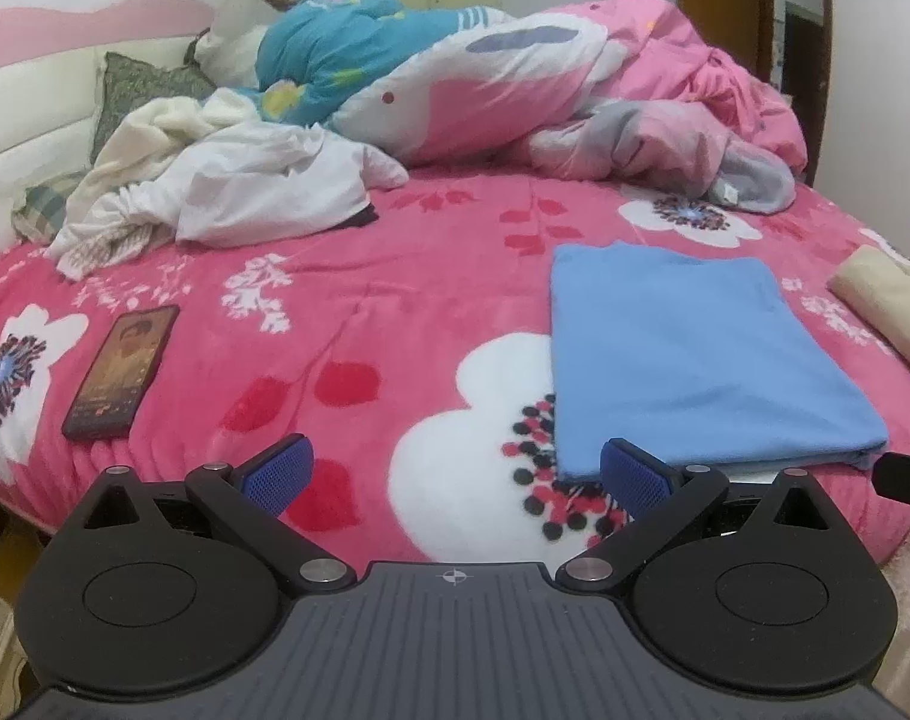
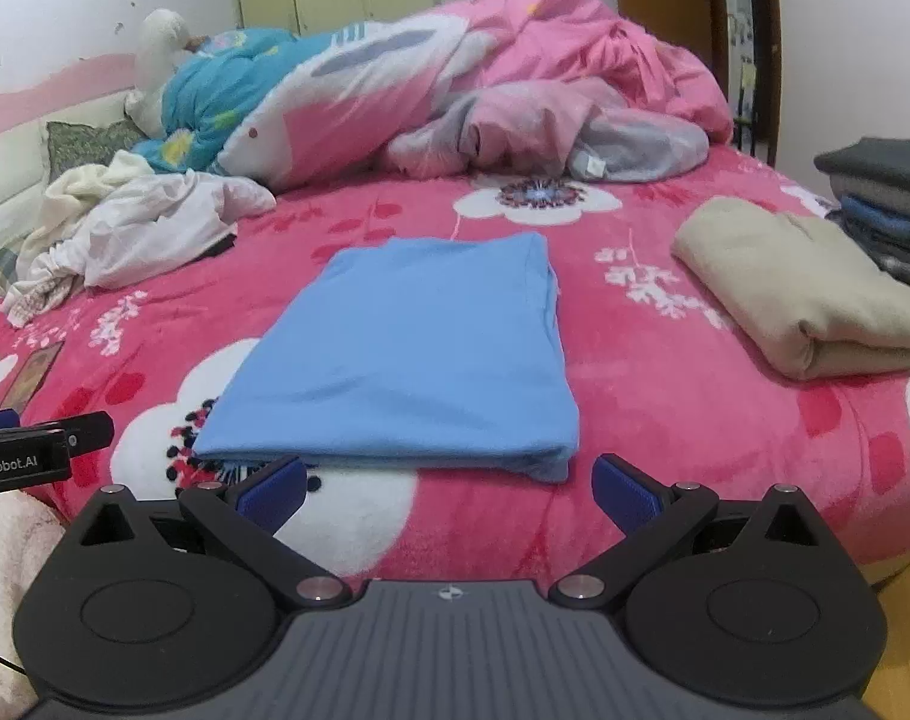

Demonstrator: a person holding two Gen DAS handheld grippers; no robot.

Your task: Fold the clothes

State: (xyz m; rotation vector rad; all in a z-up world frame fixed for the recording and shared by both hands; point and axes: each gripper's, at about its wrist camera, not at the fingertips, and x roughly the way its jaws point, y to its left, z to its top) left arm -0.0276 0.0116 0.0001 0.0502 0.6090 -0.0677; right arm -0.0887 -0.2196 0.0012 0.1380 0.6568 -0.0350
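A: In the left wrist view, how is the left gripper (image 1: 457,474) held?

B: Its jaws are spread wide and nothing is gripped. It is kept just off the near left corner of the blue garment (image 1: 703,360), which is laid flat in a folded rectangle on the bed (image 1: 395,312). A phone (image 1: 122,372) is seen well to the garment's left, and a heap of white laundry (image 1: 227,186) beyond it, far left.

A: And the right wrist view?

B: The right gripper (image 2: 449,495) is likewise fully parted and empty, just before the garment's near edge (image 2: 407,354), probably so both near corners can be taken together. A folded beige piece (image 2: 802,288) lies to the garment's right, a dark stack (image 2: 886,192) past that.

A: Any containers?

B: None are seen; folded pieces are simply set on the bed.
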